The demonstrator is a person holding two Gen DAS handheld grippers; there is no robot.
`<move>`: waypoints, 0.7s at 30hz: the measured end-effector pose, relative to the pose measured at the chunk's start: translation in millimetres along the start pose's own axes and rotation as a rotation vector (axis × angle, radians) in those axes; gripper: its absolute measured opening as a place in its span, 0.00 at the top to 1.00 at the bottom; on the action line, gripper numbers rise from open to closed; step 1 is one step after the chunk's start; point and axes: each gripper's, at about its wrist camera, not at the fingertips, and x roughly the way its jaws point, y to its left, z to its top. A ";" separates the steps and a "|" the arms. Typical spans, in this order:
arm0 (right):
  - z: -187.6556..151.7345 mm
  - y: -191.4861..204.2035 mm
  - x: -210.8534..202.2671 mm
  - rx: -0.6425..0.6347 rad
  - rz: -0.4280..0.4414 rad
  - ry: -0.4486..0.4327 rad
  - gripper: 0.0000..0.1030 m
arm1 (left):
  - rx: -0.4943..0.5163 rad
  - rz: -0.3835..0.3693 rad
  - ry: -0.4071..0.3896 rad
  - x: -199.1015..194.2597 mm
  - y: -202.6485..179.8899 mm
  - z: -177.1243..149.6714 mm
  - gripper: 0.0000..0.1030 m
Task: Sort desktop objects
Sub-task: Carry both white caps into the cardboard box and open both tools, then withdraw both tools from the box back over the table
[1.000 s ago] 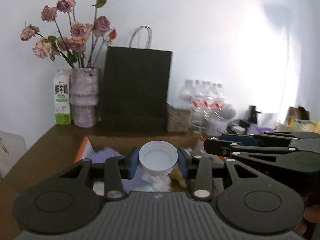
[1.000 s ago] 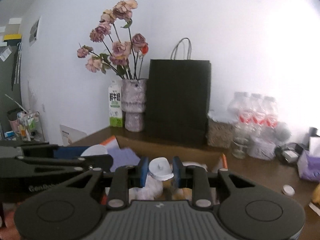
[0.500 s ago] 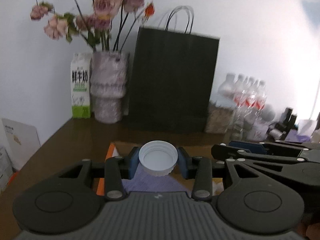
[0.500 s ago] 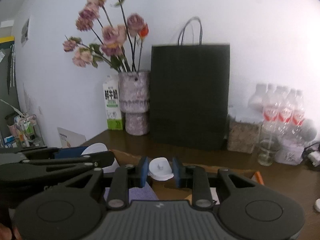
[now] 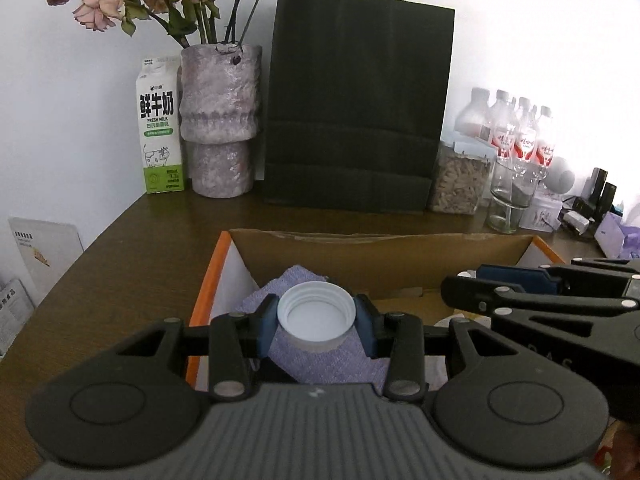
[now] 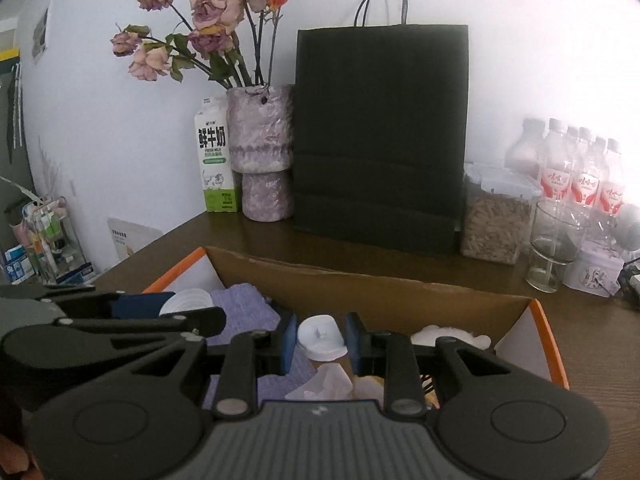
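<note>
Both hands are at the drop-off step of the sorting: each hand-held gripper hangs over the open brown cardboard box with orange edges on the dark wooden bench. The left hand-held gripper is clamped partway closed on a wide white threaded plastic lid, held open side up above a folded lilac cloth in the box. The right hand-held gripper is nearly closed on a small white plastic cap, above crumpled white tissue. The next move seems to call for lowering a little and opening the jaws so each piece falls inside the box walls. Counted: two grippers, two white caps held, one box, one cloth.
</note>
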 end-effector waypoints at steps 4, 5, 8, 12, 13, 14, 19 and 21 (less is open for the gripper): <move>-1.1 1.5 -0.3 -0.008 0.001 0.004 0.76 | 0.011 0.001 0.000 0.4 -1.5 -1.2 0.60; -1.0 2.0 -0.3 -0.010 0.000 0.005 0.76 | 0.013 0.005 -0.001 0.2 -1.6 -1.3 0.60; -0.5 2.2 -0.7 -0.012 -0.002 0.012 0.74 | 0.013 0.010 -0.003 -2.4 -1.6 -0.5 0.55; 2.9 2.2 -7.4 -0.013 -0.024 0.008 0.67 | 0.010 0.025 -0.030 -11.7 -0.9 4.1 0.41; 4.4 1.2 -10.4 -0.009 -0.033 0.002 0.60 | 0.006 0.039 -0.039 -15.0 -0.5 5.7 0.36; 6.2 -0.4 -14.2 -0.004 -0.043 -0.007 0.55 | 0.000 0.053 -0.045 -17.5 0.0 7.4 0.27; 16.4 -9.6 -36.4 0.019 -0.086 -0.066 0.18 | -0.047 0.075 -0.081 -35.2 8.0 17.8 0.02; 20.8 -13.6 -44.8 0.032 -0.075 -0.089 0.10 | -0.039 0.071 -0.102 -40.3 8.5 20.7 0.00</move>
